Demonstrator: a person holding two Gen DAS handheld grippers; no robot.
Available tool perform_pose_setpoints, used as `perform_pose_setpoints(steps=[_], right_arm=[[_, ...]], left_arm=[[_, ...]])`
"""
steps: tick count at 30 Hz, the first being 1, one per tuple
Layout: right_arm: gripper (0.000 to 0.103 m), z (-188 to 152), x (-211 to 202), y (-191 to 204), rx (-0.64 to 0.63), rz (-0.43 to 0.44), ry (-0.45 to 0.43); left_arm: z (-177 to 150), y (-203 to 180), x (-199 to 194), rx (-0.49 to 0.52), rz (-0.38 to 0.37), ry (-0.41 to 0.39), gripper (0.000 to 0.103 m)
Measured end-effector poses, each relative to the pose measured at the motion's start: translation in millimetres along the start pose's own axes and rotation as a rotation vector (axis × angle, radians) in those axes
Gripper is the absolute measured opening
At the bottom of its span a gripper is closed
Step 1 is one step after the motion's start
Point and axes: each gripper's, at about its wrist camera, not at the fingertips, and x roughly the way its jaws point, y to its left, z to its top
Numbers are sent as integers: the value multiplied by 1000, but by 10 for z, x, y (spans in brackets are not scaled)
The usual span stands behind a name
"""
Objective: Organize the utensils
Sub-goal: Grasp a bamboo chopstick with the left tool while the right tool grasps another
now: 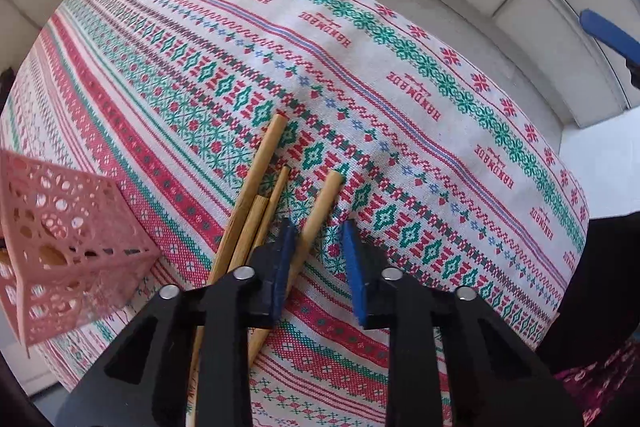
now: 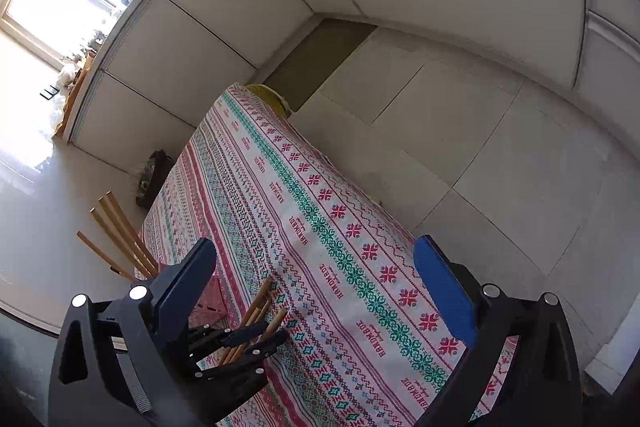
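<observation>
**A:** Left tool (image 1: 318,231), state?

**B:** Pointing down at the surface (image 1: 400,75), jaws apart by a narrow gap. One wooden stick (image 1: 320,211) runs between them. It lies against the blue pad (image 1: 284,259) on the view's left. The opposite pad stands clear of it, so there is no clamp from both sides.

**A:** Is the stick lifted?

**B:** Cannot tell. Its far end sits over the patterned cloth (image 1: 440,39), and its near end passes under the tool body.

**A:** Next outward?

**B:** Three more sticks (image 1: 256,195) just beside the first, toward the view's left, bunched and fanning slightly. They are outside the jaws. Further left is a pink basket (image 1: 60,247) with perforated walls, standing on the cloth near the surface's edge.

**A:** Right tool (image 2: 314,247)?

**B:** Jaws wide apart with nothing between them. It is held above the near part of the surface, well apart from the left tool and angled down along the cloth.

**A:** Anything else from that view?

**B:** A second group of sticks (image 2: 120,231) leans upward beyond the right tool's left finger, which hides their lower ends. A corner of the pink basket shows just below them. The cloth is striped red and green and covers the whole surface. Pale floor (image 2: 480,147) lies beyond.
</observation>
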Motion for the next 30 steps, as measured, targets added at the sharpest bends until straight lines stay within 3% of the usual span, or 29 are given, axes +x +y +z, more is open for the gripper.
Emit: perform_pose_setpoints(steps=[5,9,12,17,21,23,27,30], right_arm=[[96,-30,42,30,-16,-12,22],[96,-157,200,71,2,21,121],[94,-362,392,203,-32,25,223],[67,-756,705,523,-127,-31,319],[32,-956,919,753,-201,-126,321],[16,-987,1017,760,-167,-146,327],[16,-999,1211,756,-35,-120,388],[17,-836,1272,755,55,-96,371]], left_arm=[[-345,10,-122,-168,-17,-106,6],[-834,158,-287,-365,-138,-223,6],[-1255,228,-627,-450,-243,-370,6],[-1791,231,-1531,-409,-302,-707,6],[-2120,305,-2141,-372,-282,-919,6],[-2283,306,-2363,-370,-285,-999,6],[-2556,378,-2526,-400,-289,-1094,6],[-2721,429,-2617,-413,-302,-1140,6]])
